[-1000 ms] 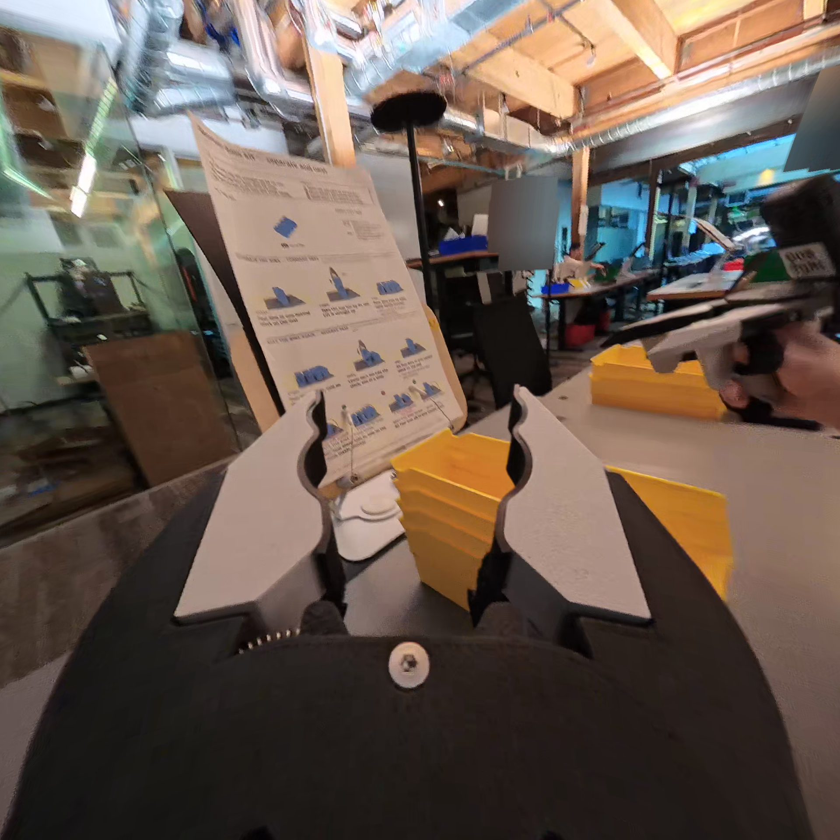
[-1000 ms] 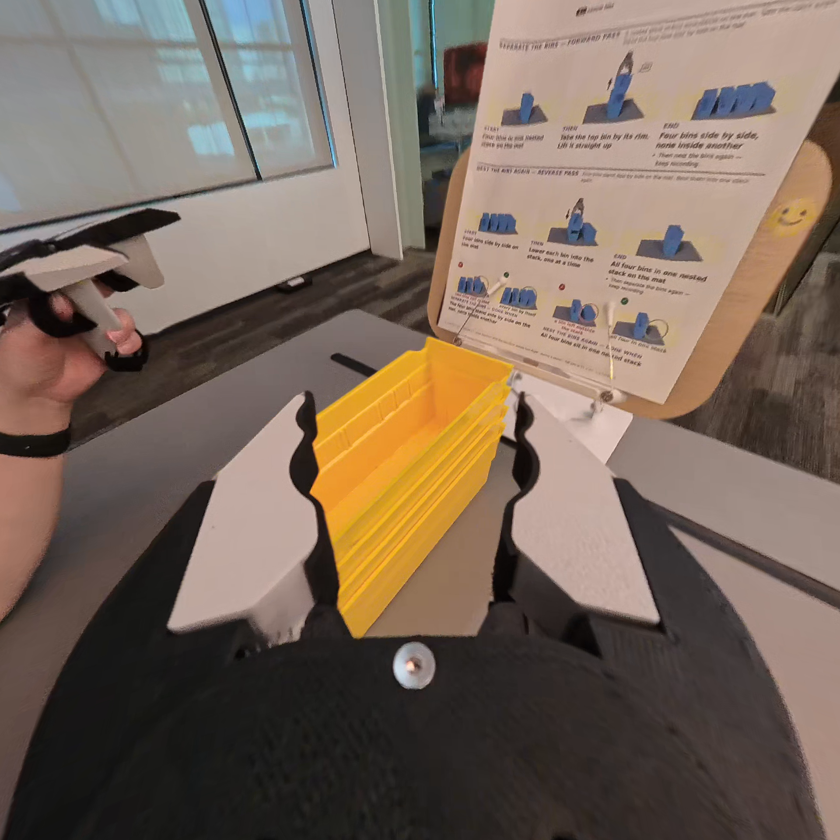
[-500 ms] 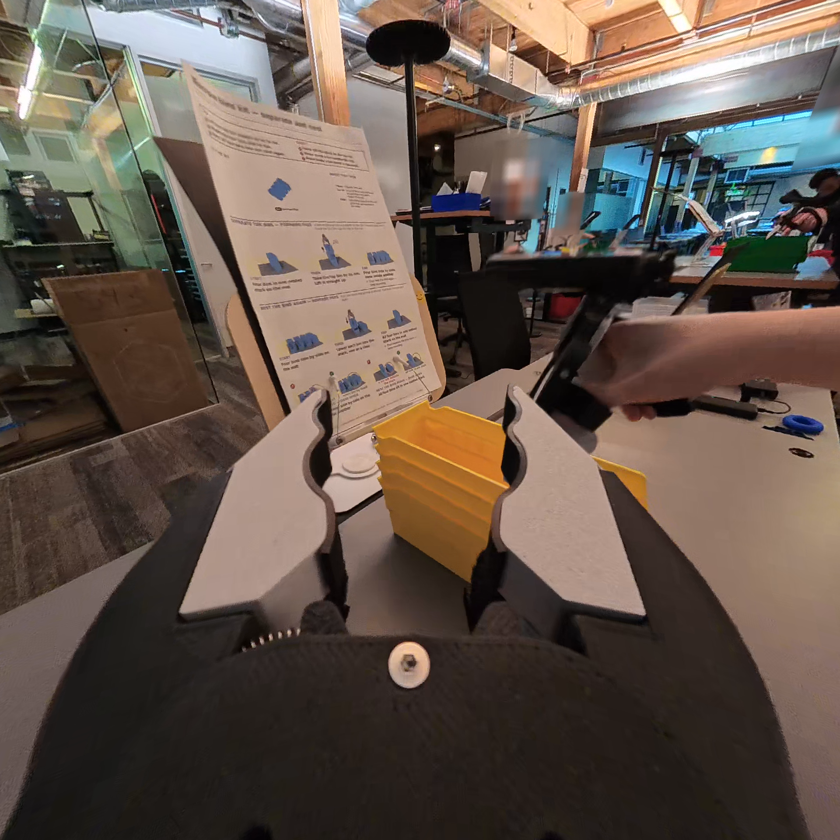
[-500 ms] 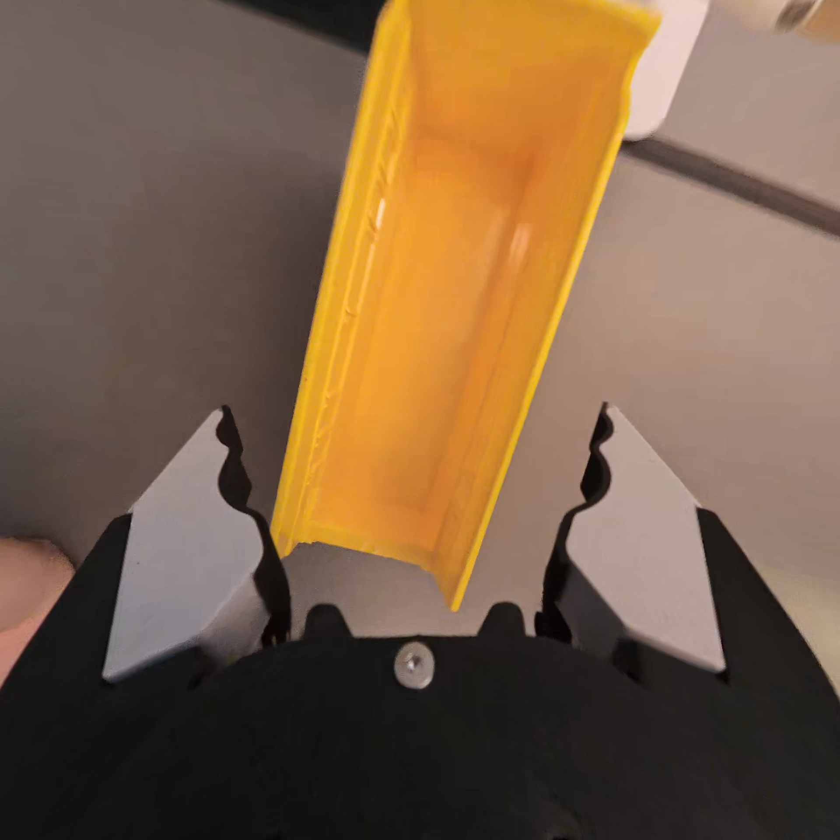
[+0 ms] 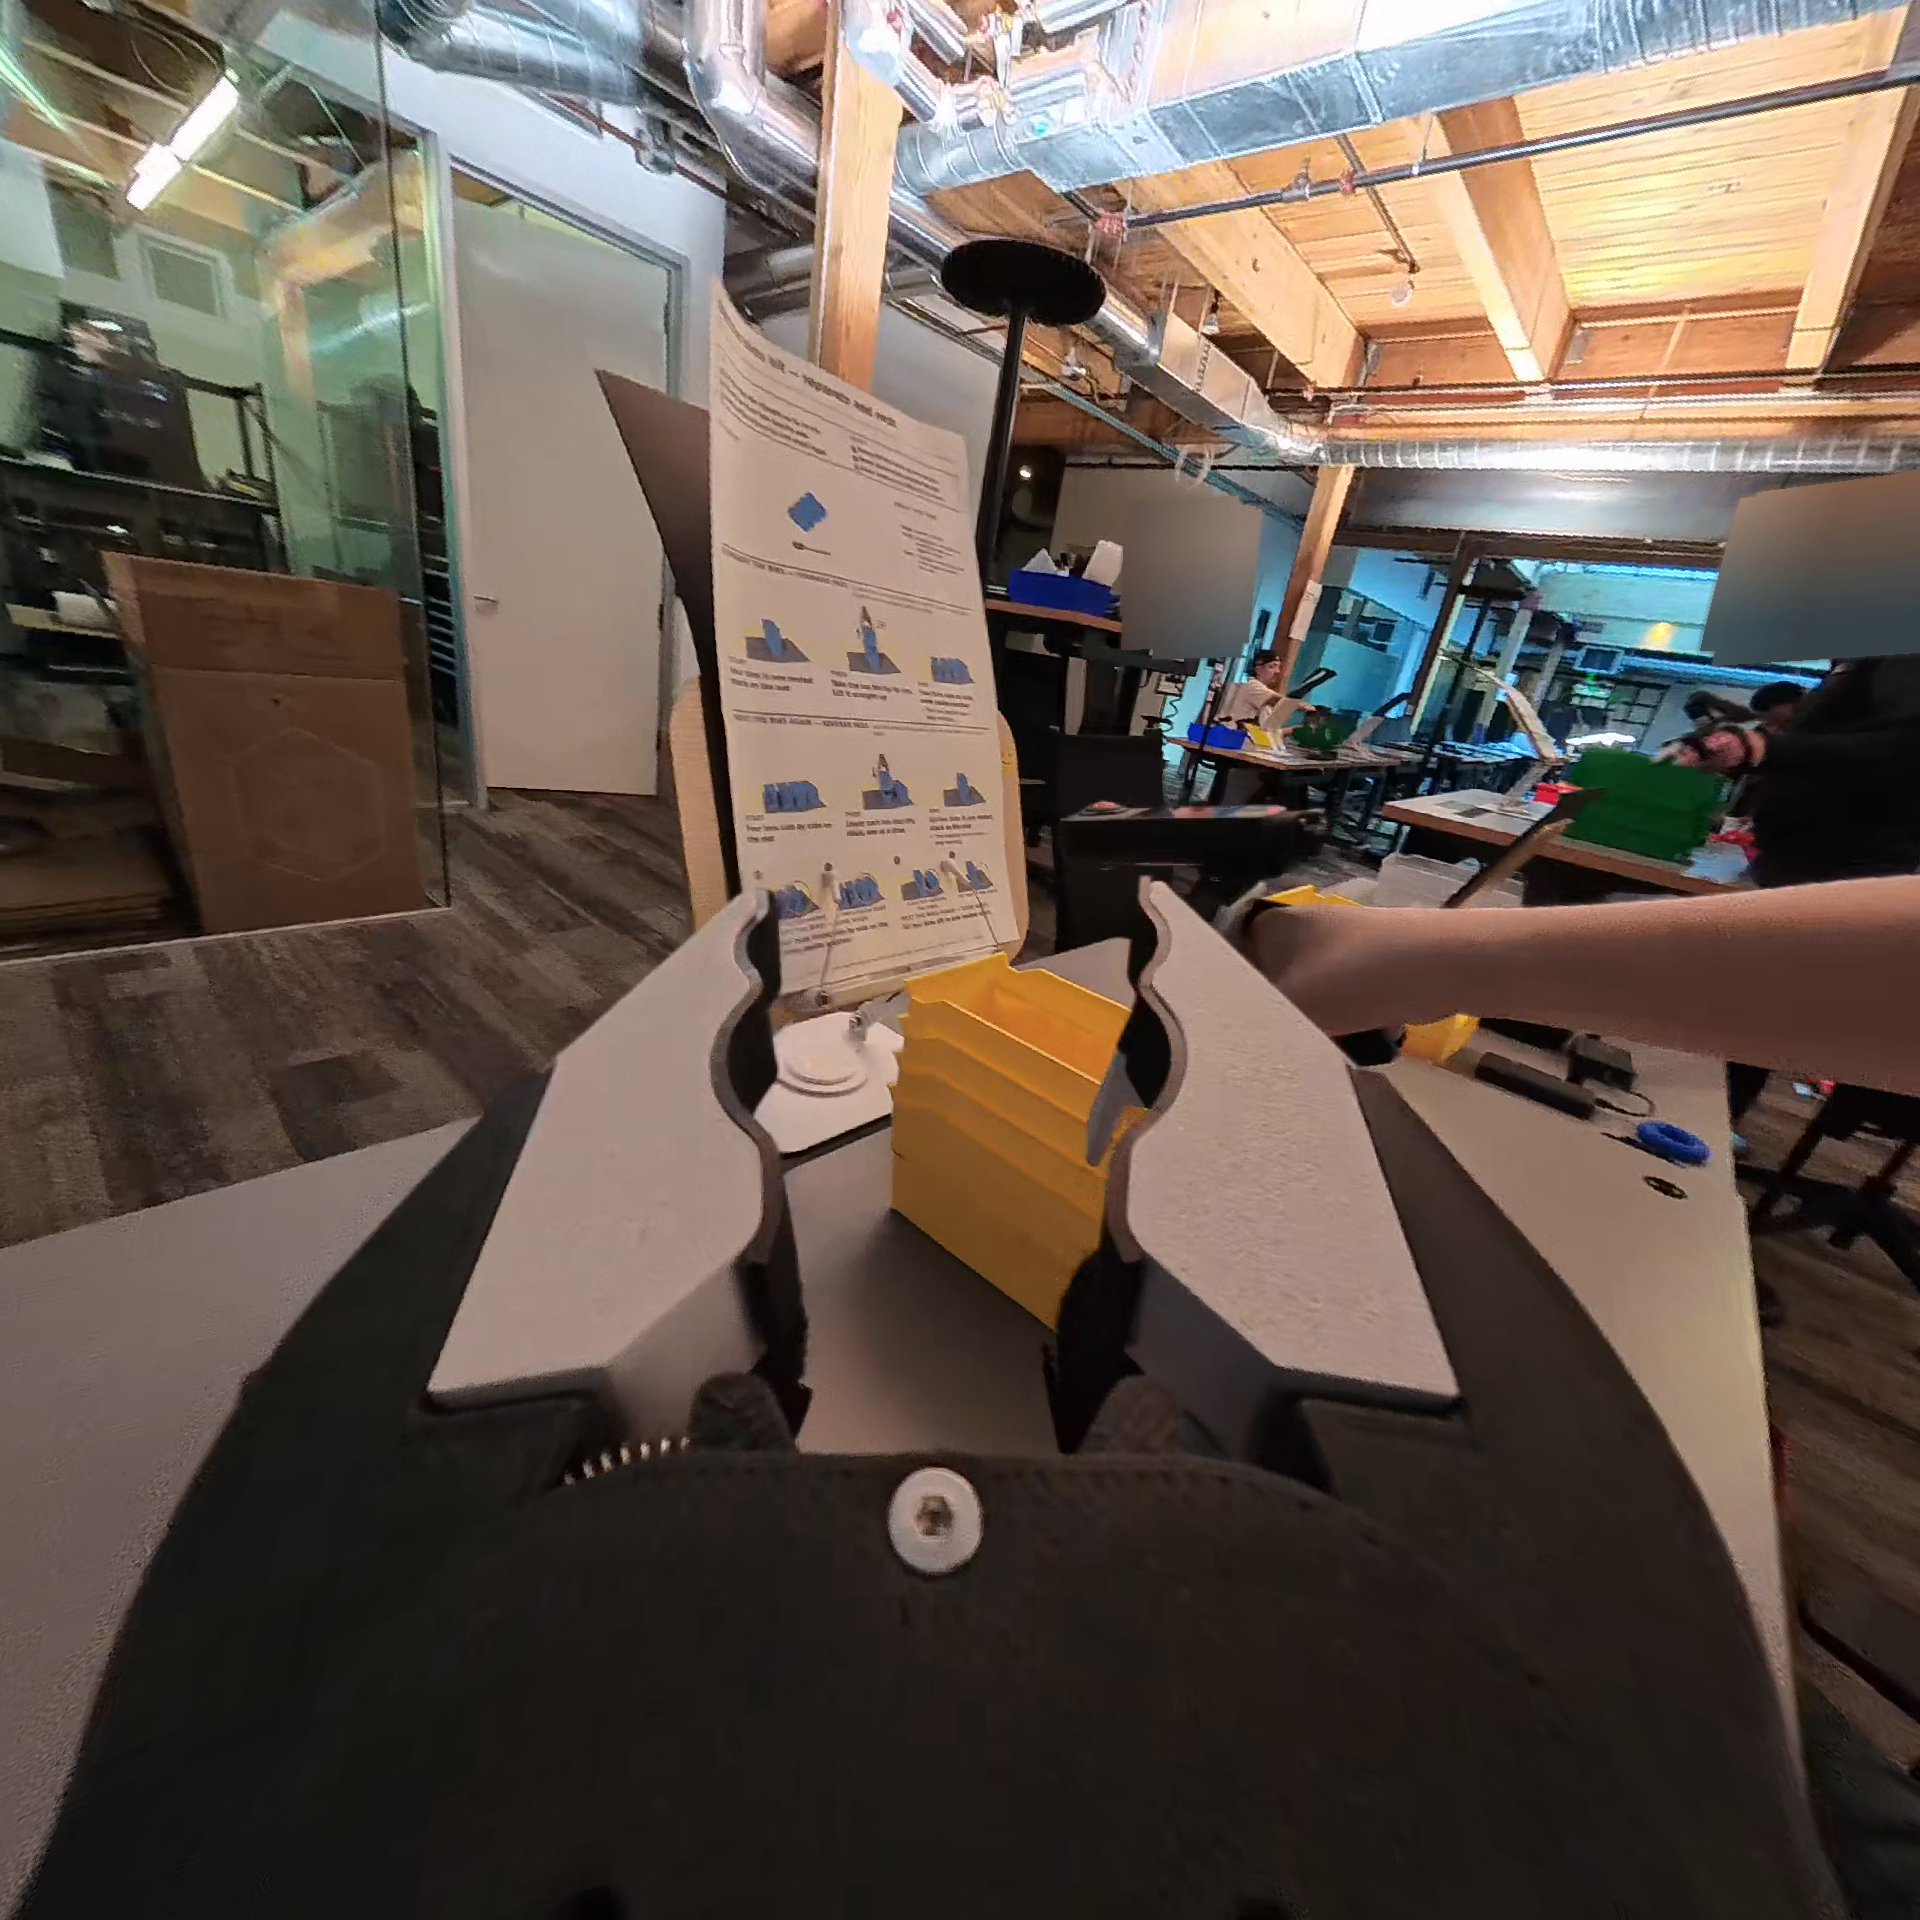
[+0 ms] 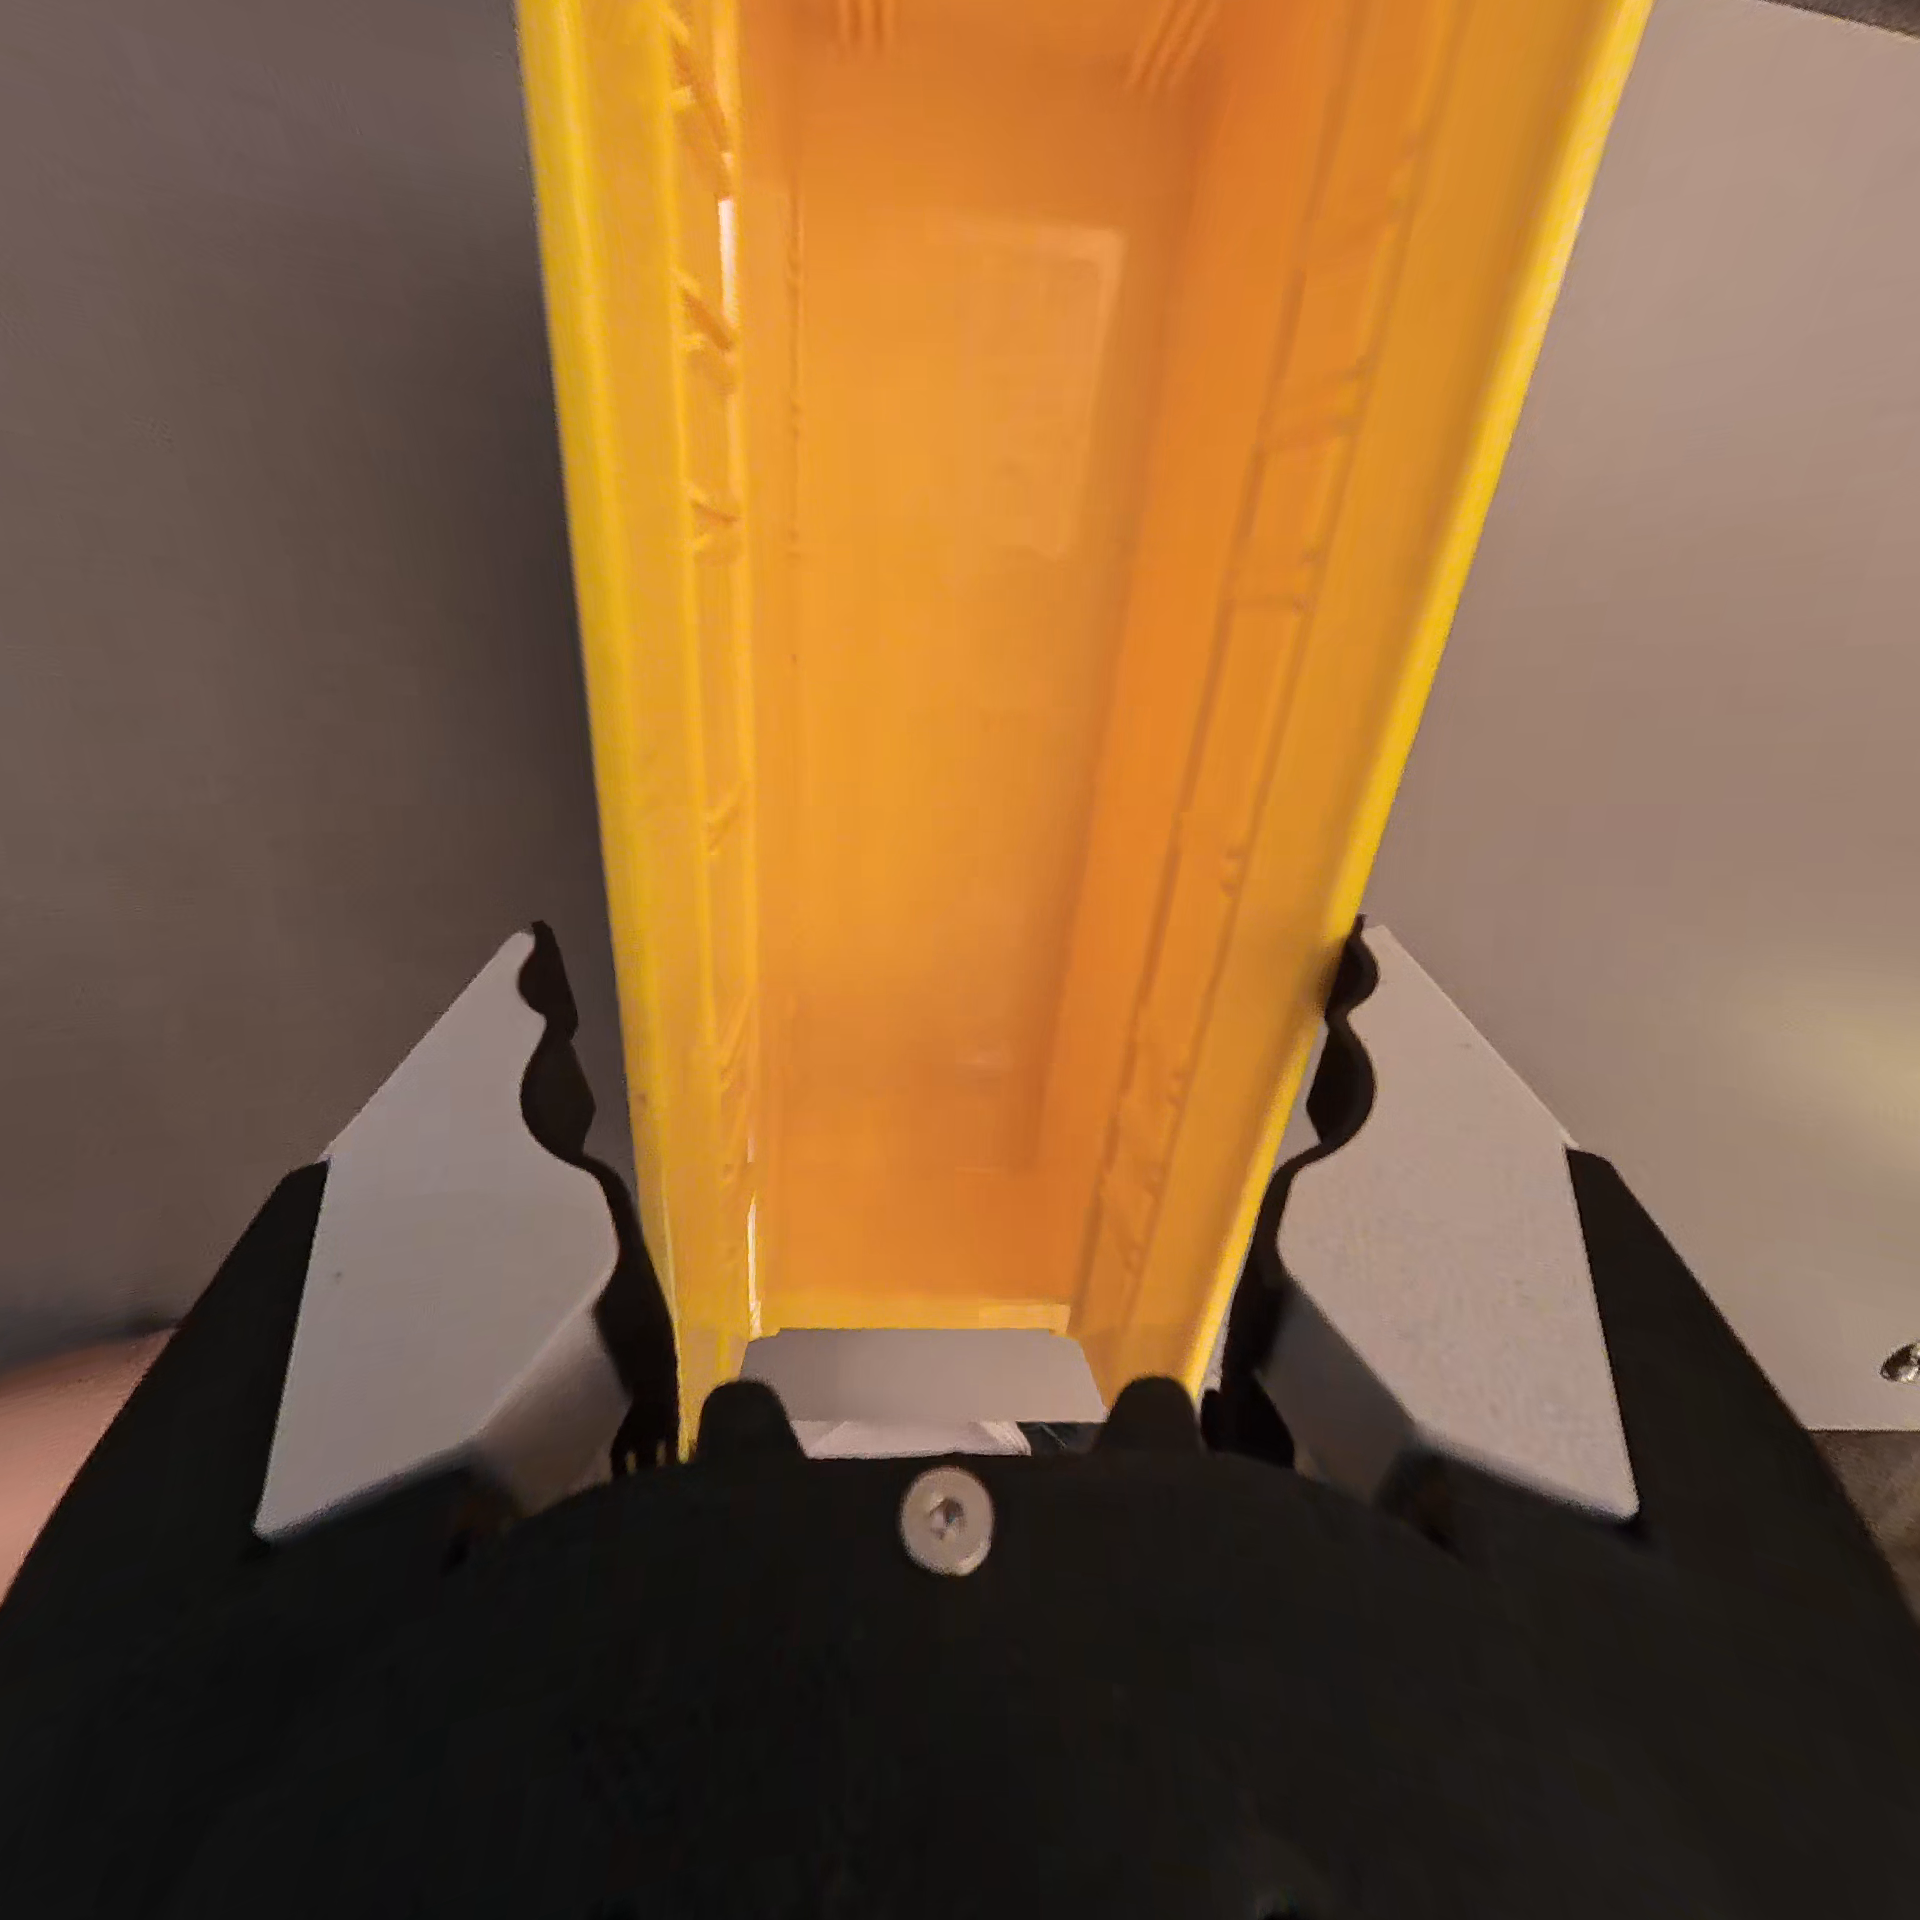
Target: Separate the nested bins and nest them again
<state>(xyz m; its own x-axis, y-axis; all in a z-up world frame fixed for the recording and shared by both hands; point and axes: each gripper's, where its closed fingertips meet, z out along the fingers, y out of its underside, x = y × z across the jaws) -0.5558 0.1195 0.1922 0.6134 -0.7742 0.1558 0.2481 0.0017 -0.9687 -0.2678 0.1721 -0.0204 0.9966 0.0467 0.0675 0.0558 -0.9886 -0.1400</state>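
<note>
The left gripper hung with its fingers spread and nothing between them, short of the stack of nested yellow bins standing on the grey table in front of the instruction sheet. To its right, the right gripper pointed down over the near end of the stack, its fingers spread wide to either side of the top bin's long walls; the right pad seemed to touch the rim while the left pad stood clear, so no grip was made. As far as I could judge, the work had barely begun: no bin was lifted free, and all the separating and re-nesting remained.
</note>
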